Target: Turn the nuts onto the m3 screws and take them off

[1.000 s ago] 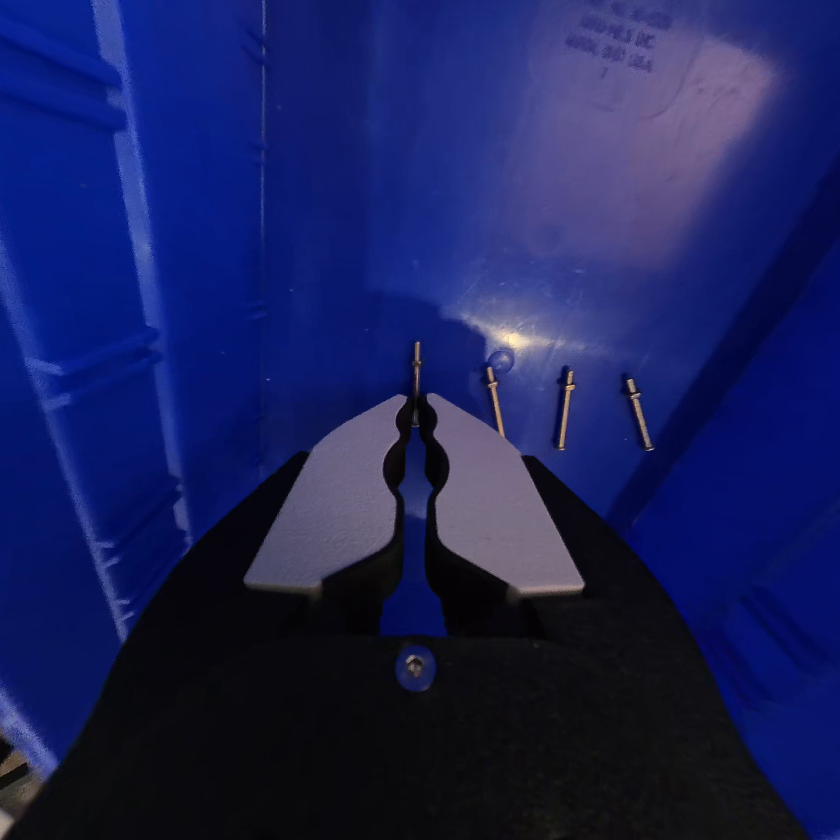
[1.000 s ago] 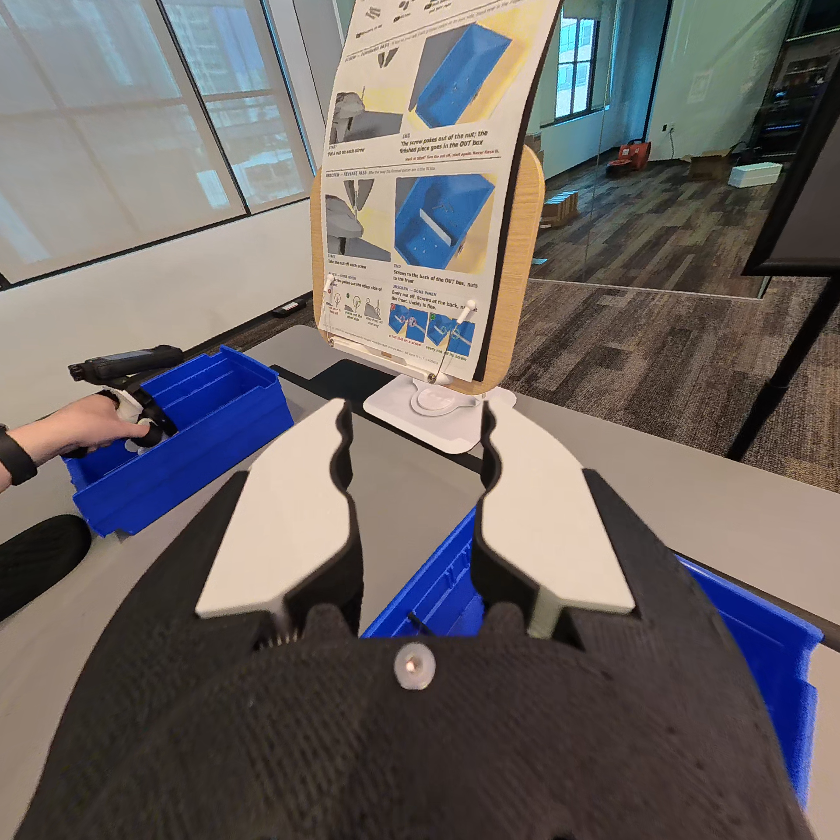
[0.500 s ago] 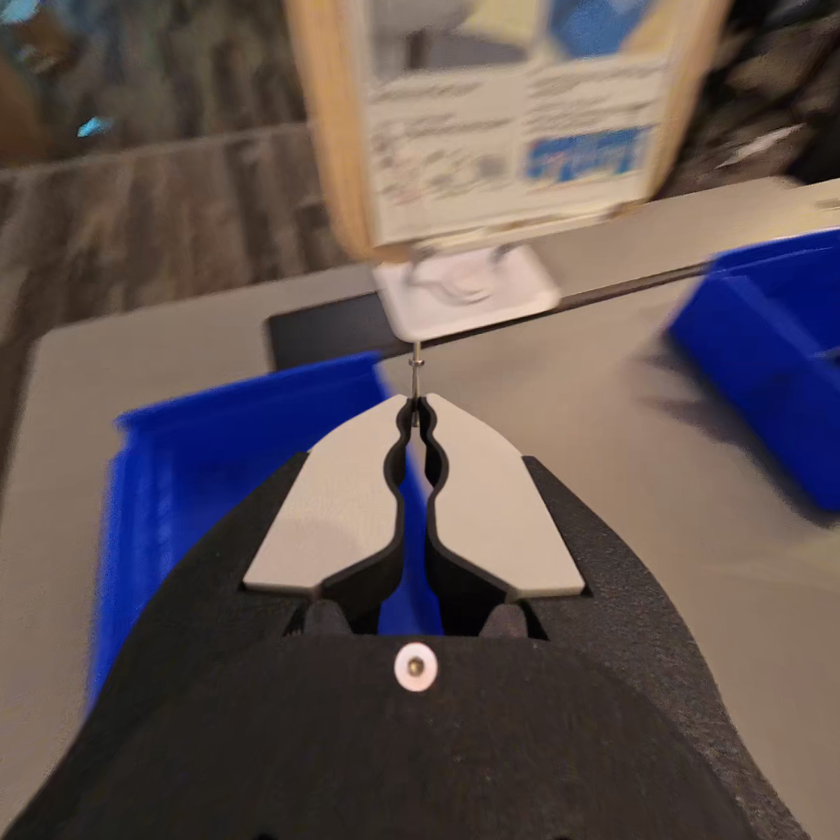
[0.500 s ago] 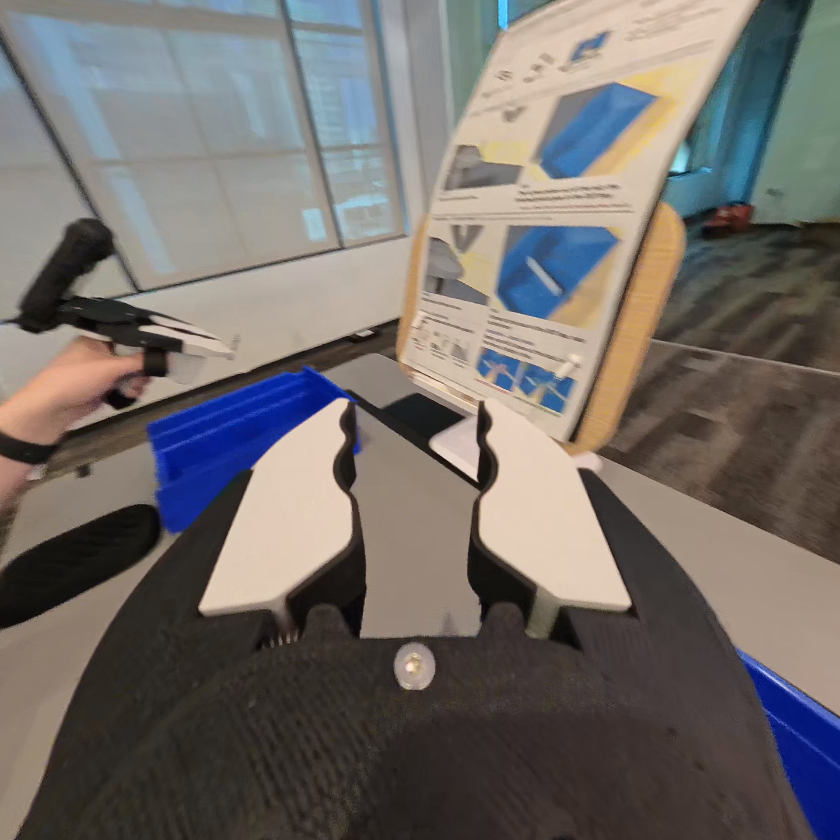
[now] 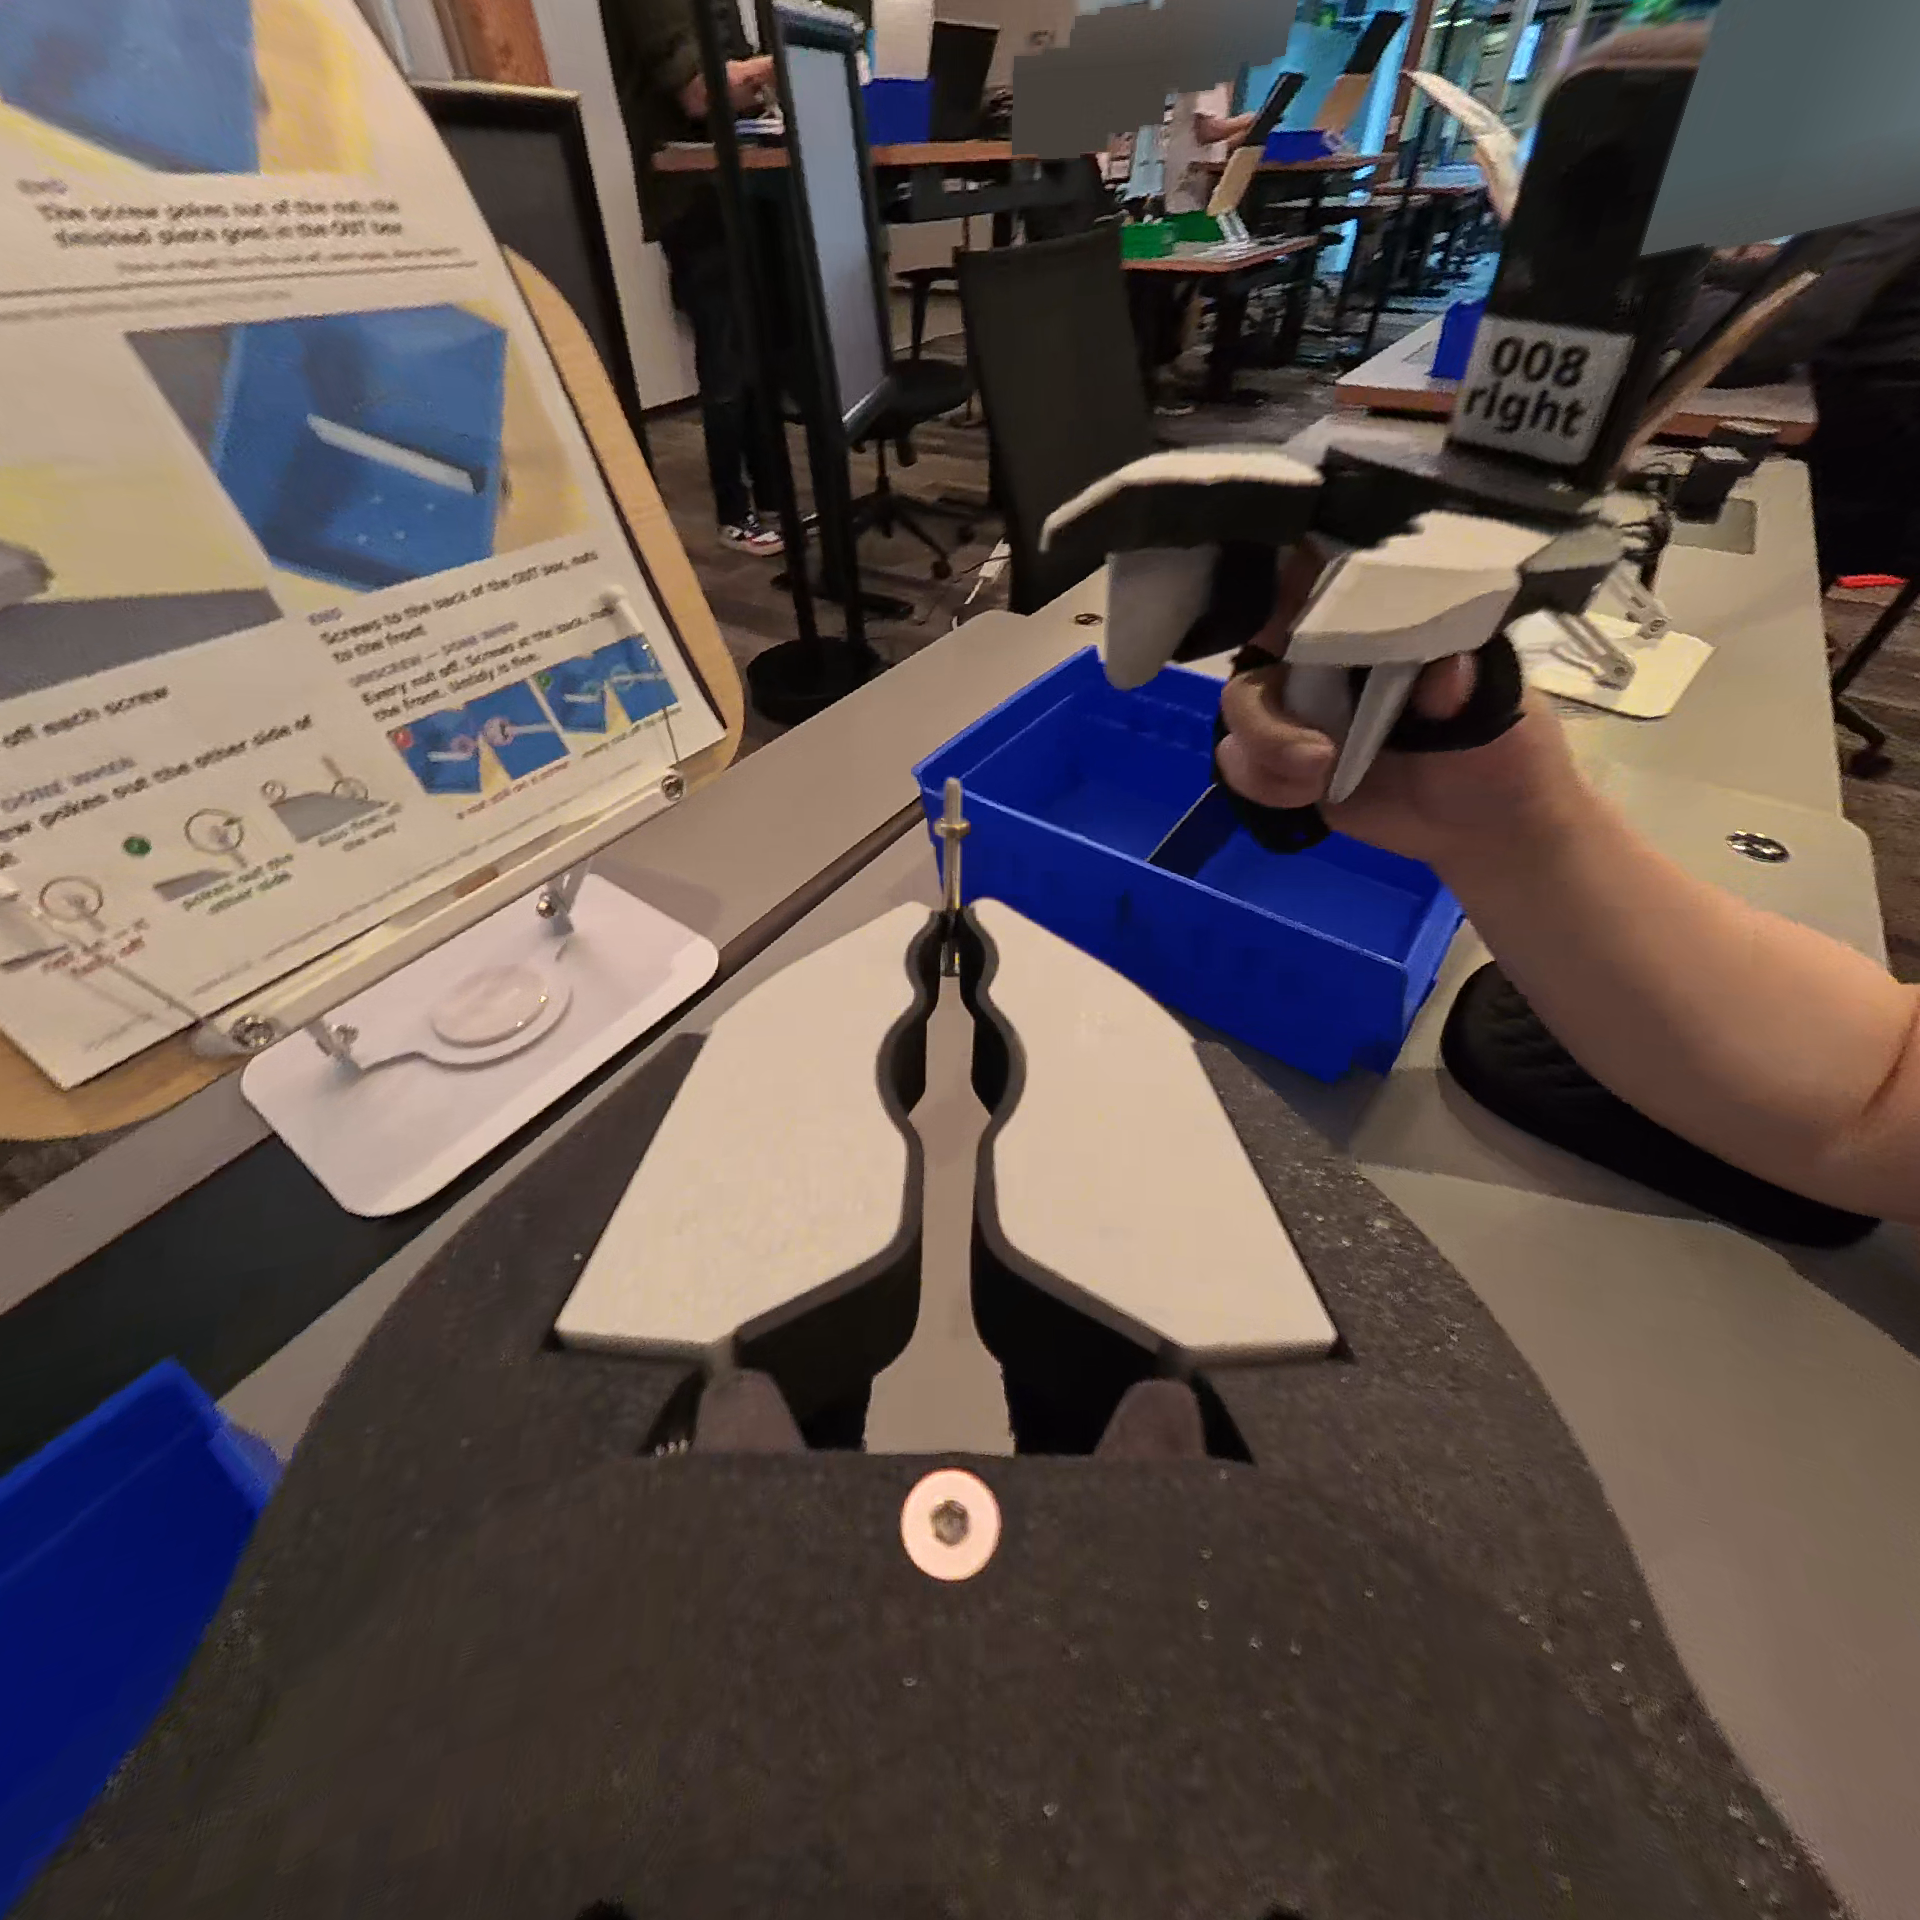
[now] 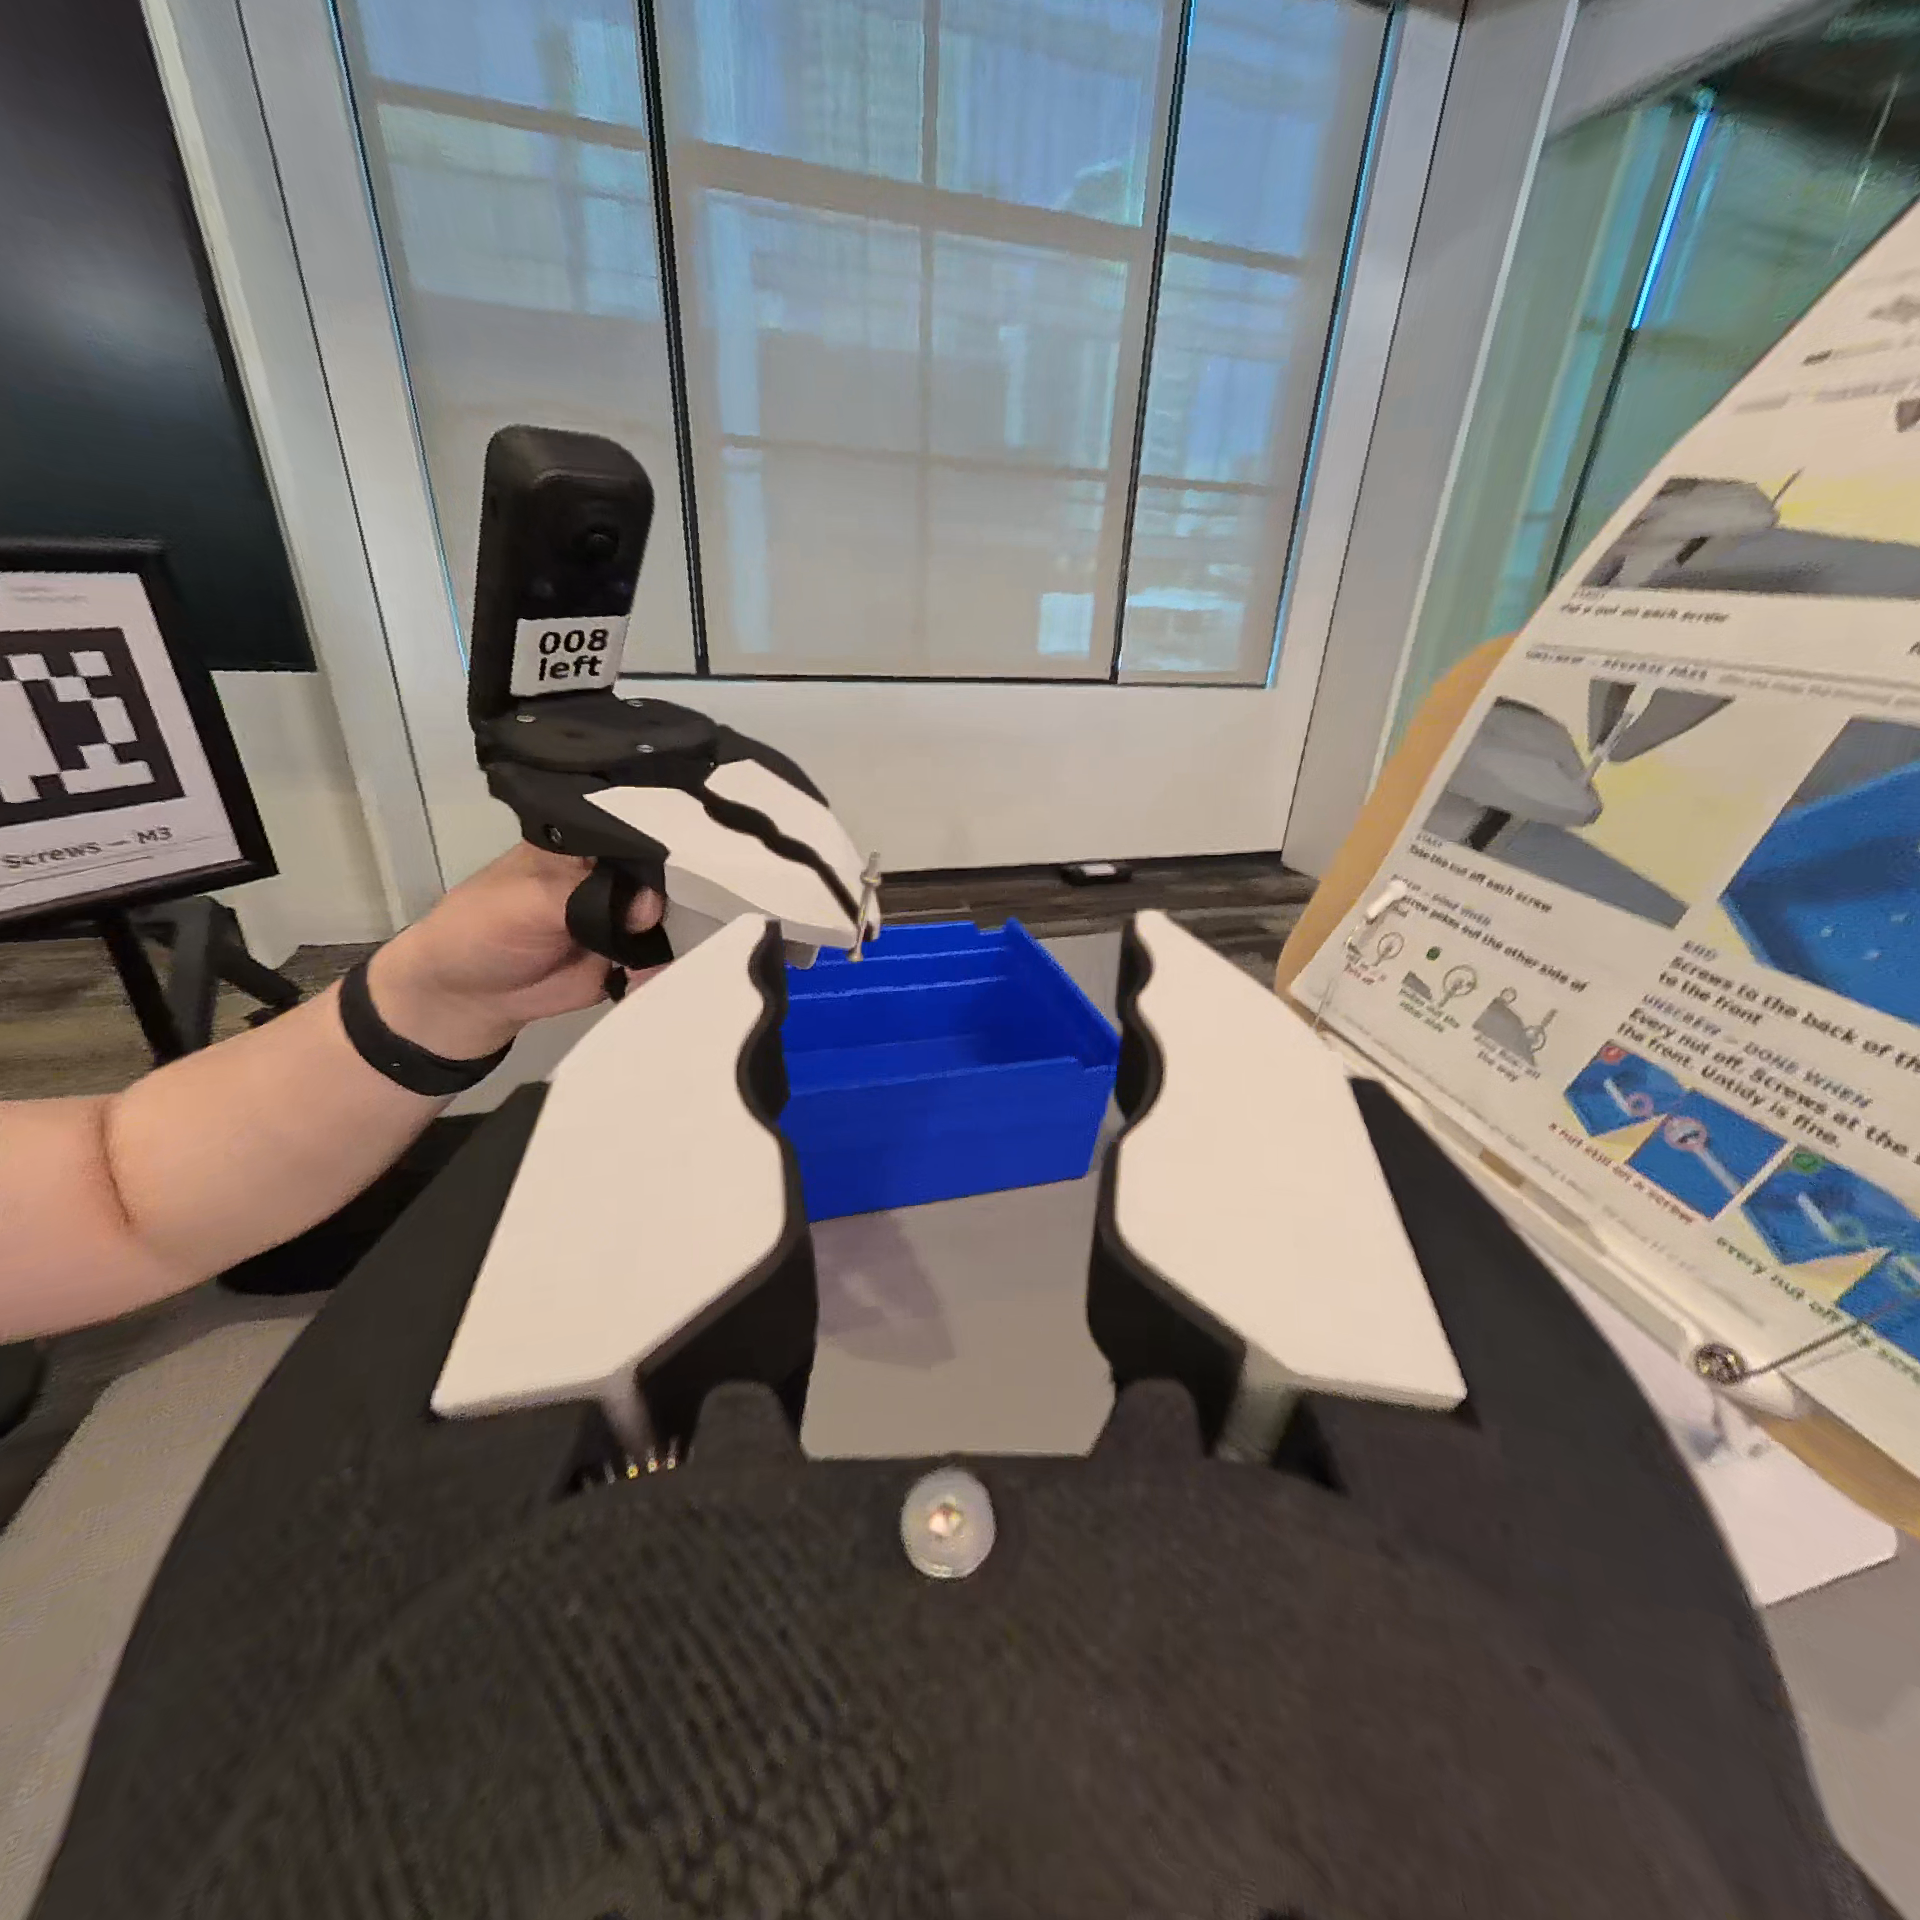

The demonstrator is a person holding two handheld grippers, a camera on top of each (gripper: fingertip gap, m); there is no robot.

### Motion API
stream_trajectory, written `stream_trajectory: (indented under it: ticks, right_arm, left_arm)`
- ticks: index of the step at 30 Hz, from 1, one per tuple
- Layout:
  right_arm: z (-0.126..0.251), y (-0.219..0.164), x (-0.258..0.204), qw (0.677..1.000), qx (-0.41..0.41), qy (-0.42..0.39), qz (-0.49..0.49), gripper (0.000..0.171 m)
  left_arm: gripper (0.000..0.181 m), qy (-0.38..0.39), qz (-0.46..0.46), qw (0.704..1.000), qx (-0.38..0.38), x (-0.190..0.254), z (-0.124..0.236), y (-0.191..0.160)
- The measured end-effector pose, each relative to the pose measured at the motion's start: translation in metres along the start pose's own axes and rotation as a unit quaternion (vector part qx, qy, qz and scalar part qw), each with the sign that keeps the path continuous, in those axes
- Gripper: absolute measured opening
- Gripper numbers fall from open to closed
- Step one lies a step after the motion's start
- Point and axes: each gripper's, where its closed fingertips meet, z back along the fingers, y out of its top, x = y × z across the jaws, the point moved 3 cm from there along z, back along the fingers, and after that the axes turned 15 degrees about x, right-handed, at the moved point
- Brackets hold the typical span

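Note:
My left gripper [image 5: 948, 928] is shut on a thin metal m3 screw [image 5: 950, 868] that stands up from its tips, with a nut [image 5: 952, 828] near the screw's top. My right gripper [image 5: 1091, 603], held in a hand, hovers open and empty above and to the right of the screw. In the right wrist view my right gripper [image 6: 951, 940] is wide open with nothing between its fingers. The left gripper [image 6: 847, 920] is just ahead and to the left of it, with the screw [image 6: 865, 904] in its tips.
A blue divided bin [image 5: 1195, 935] stands on the grey table behind the screw, also in the right wrist view [image 6: 935, 1143]. An instruction board [image 5: 312, 520] on a white stand is at the left. Another blue bin [image 5: 83, 1507] is at the lower left. A black wrist pad [image 5: 1579, 1122] lies at the right. Left tips to right tips: about 9 centimeters.
My left gripper has lifted the screw out of a blue bin that held several more and swung right towards the right gripper. My right gripper has turned left to face it, still open.

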Motion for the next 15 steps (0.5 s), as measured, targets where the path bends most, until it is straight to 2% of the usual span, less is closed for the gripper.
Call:
stream_trajectory:
  ticks: [3,11,15]
  right_arm:
    - [-0.007,-0.007,-0.005,1.0,0.003,0.007,-0.017,0.061]
    - [-0.015,-0.015,-0.016,0.998,-0.032,0.003,-0.059,0.034]
    - [-0.023,-0.015,-0.033,0.995,-0.028,0.019,-0.094,0.028]
  left_arm:
    - [0.002,-0.037,0.006,0.999,0.004,0.002,-0.001,0.001]
    - [0.002,-0.115,0.084,0.988,0.059,0.014,-0.001,-0.009]
    - [0.002,-0.158,0.122,0.977,0.078,0.033,-0.003,-0.004]
